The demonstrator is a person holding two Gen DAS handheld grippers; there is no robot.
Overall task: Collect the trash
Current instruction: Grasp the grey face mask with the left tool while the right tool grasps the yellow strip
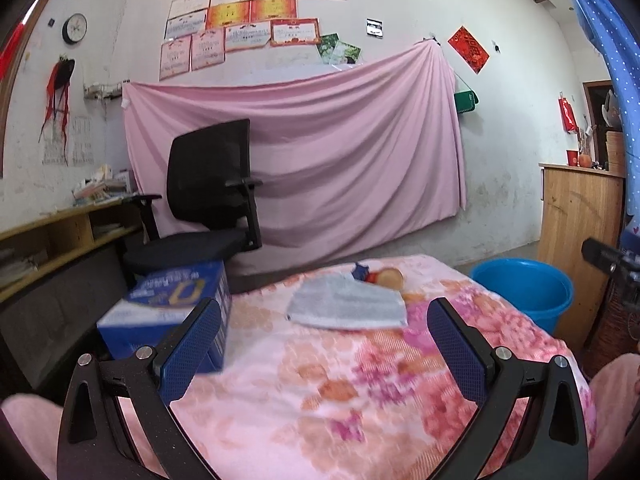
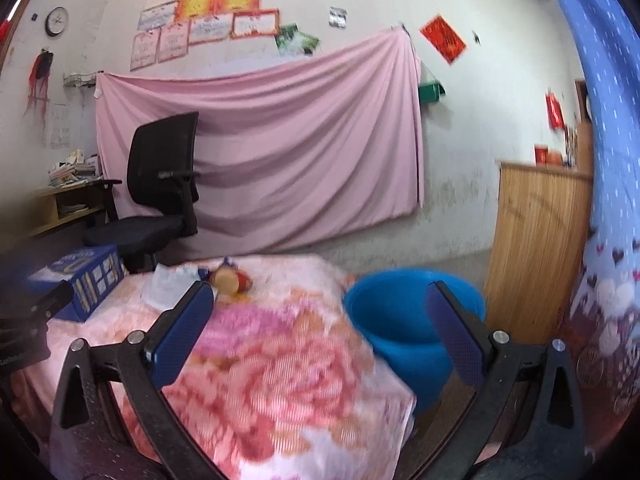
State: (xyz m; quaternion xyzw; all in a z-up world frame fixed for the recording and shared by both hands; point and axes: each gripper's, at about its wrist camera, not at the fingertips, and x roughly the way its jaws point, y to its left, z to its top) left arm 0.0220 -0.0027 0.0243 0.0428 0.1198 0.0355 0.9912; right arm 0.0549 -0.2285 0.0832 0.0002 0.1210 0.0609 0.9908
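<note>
A grey face mask (image 1: pixel 346 307) lies flat on the floral cloth of the table (image 1: pixel 320 392). Behind the mask sits a small red and tan wrapper or snack item (image 1: pixel 384 278) with a blue scrap beside it. My left gripper (image 1: pixel 324 312) is open above the table, short of the mask, nothing between its fingers. My right gripper (image 2: pixel 320 300) is open too, hovering over the table's right edge (image 2: pixel 376 360). In the right wrist view the mask (image 2: pixel 168 284) looks pale and the red and tan item (image 2: pixel 232 280) lies just past the left finger. A blue bucket (image 2: pixel 400 320) stands on the floor right of the table.
A blue carton (image 1: pixel 172 308) rests on the table's left side. A black office chair (image 1: pixel 208 204) stands behind it by a wooden shelf (image 1: pixel 60 232). A pink sheet (image 1: pixel 304 152) hangs on the wall. A wooden cabinet (image 1: pixel 576 232) stands beyond the bucket (image 1: pixel 524 288); blue fabric (image 2: pixel 608 160) hangs at the right.
</note>
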